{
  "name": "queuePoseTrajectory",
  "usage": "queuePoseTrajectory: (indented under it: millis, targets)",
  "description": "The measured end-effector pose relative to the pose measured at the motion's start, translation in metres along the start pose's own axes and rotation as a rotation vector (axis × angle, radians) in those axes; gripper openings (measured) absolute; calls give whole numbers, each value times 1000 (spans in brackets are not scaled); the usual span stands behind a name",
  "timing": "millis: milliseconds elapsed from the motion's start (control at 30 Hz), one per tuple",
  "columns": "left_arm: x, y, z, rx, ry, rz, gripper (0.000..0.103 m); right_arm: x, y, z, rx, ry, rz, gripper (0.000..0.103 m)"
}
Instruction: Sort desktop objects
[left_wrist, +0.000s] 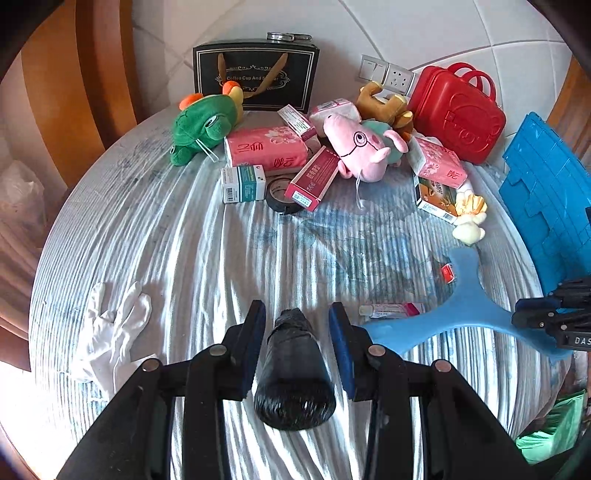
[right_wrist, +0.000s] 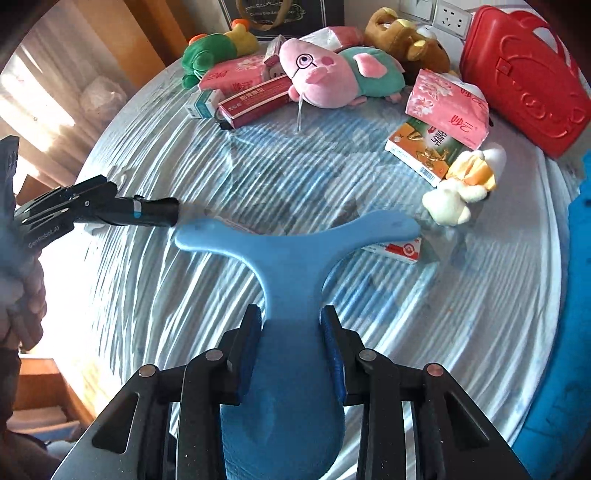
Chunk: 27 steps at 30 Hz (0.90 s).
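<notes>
Sorting looks barely begun. Most things lie loose at the far side of the counter (left_wrist: 207, 236): pig plush (left_wrist: 360, 147), green frog plush (left_wrist: 201, 123), tissue packs (left_wrist: 264, 149), medicine boxes (left_wrist: 242, 183) and a tape roll (left_wrist: 282, 195).

The left tongs (left_wrist: 297, 325) stand apart around a black rolled bundle (left_wrist: 293, 373) at the near edge, not visibly pressing it. The right tongs (right_wrist: 291, 332) are clamped on the stem of a blue three-armed foam piece (right_wrist: 291, 251).

The blue crate (left_wrist: 546, 192) at right and the closed red case (left_wrist: 456, 114) show no visible contents; the black gift bag (left_wrist: 255, 74) is unreadable.
</notes>
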<state>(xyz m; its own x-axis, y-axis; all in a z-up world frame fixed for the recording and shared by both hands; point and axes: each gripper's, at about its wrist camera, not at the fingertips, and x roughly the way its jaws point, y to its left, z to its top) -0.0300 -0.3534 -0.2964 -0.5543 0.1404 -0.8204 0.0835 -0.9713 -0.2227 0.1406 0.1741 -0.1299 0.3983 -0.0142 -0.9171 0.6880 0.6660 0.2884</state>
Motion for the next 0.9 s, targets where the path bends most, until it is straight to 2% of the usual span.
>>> queuePoseTrajectory:
  millis: [33,167,200,233,267,300,367,433,567,667,767,900]
  targets:
    - [-3,-1,-1,2,-4,1,35,2,1,-2,-5,9,2,1]
    - [-10,-5,-8,1,-5,4,35,20,3,-18,-40,47,0,4]
    - [-12,-6,-10,1,-5,6,35,26,3,-22,-40,54,-10,18]
    - [-14,-6,-12,0,-5,6,35,33,2,-25,-33,65,-11,53]
    - [-15,-7,-14,1,-3,7,35,42,1,-28,-21,77,4,74]
    - [-17,-7,-16,1,-2,9,35,48,1,-30,-14,78,6,89]
    - [-19,-6,-20,3,2,11,35,65,8,-33,-34,102,-16,84]
    - [-22,-5,-24,8,6,13,35,80,13,-35,-43,108,-53,74]
    - [-21,-3,-30,22,22,17,35,101,12,-30,-2,89,-113,71]
    - [-18,0,-33,21,33,-2,35,112,14,-24,9,94,-119,72]
    - [2,1,-41,18,97,-43,35,120,17,-19,0,81,-145,77]
    - [33,-12,-55,105,182,-24,39,127,15,-15,28,65,-160,86]
